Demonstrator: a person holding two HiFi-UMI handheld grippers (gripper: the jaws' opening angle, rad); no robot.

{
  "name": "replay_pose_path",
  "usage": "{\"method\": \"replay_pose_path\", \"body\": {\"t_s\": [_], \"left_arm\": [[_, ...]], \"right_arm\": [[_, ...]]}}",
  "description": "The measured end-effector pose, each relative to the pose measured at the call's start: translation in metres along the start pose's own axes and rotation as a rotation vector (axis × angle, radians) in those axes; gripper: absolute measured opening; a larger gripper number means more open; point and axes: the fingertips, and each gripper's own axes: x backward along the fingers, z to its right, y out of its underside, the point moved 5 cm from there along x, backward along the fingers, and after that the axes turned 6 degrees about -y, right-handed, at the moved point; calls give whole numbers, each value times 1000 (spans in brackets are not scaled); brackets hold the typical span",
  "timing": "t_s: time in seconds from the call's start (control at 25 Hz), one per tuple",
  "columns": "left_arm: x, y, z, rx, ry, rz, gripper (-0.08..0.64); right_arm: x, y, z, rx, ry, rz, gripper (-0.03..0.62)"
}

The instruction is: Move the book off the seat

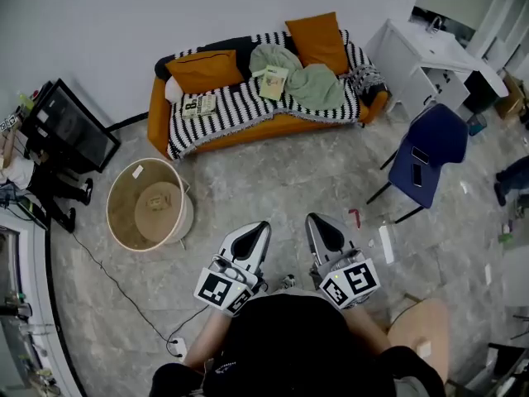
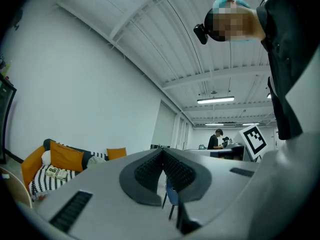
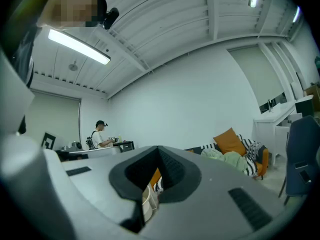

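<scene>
An orange sofa (image 1: 248, 131) with a black-and-white striped throw stands against the far wall. On its seat lies a pale green book (image 1: 274, 82), resting partly on a green blanket (image 1: 310, 81). A second, black-and-white book (image 1: 199, 104) lies near the sofa's left end and also shows small in the left gripper view (image 2: 55, 172). My left gripper (image 1: 259, 227) and right gripper (image 1: 315, 220) are held level close to my body, far from the sofa. Both have their jaws together with nothing between them, as the gripper views show for the left gripper (image 2: 162, 152) and the right gripper (image 3: 158, 151).
A round basket (image 1: 124, 222) stands on the floor at left, and a blue chair (image 1: 430, 151) at right. A white desk (image 1: 430, 52) fills the far right corner. A dark screen on a stand (image 1: 70, 126) is at the left wall, with a cable (image 1: 124, 292) across the floor. A person (image 3: 100, 134) works at a distant counter.
</scene>
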Motion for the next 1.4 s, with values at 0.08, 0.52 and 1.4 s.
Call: {"method": "replay_pose_path", "body": {"t_s": [0.08, 0.52, 1.4], "left_arm": [[-2, 2, 3, 1, -4, -4, 11], [-20, 5, 14, -10, 32, -8, 11], [-134, -9, -132, 16, 40, 2, 11]], "right_arm": [[4, 0, 2, -3, -2, 2, 14], [24, -8, 19, 5, 42, 38, 14], [-128, -10, 97, -16, 128, -21, 14]]}}
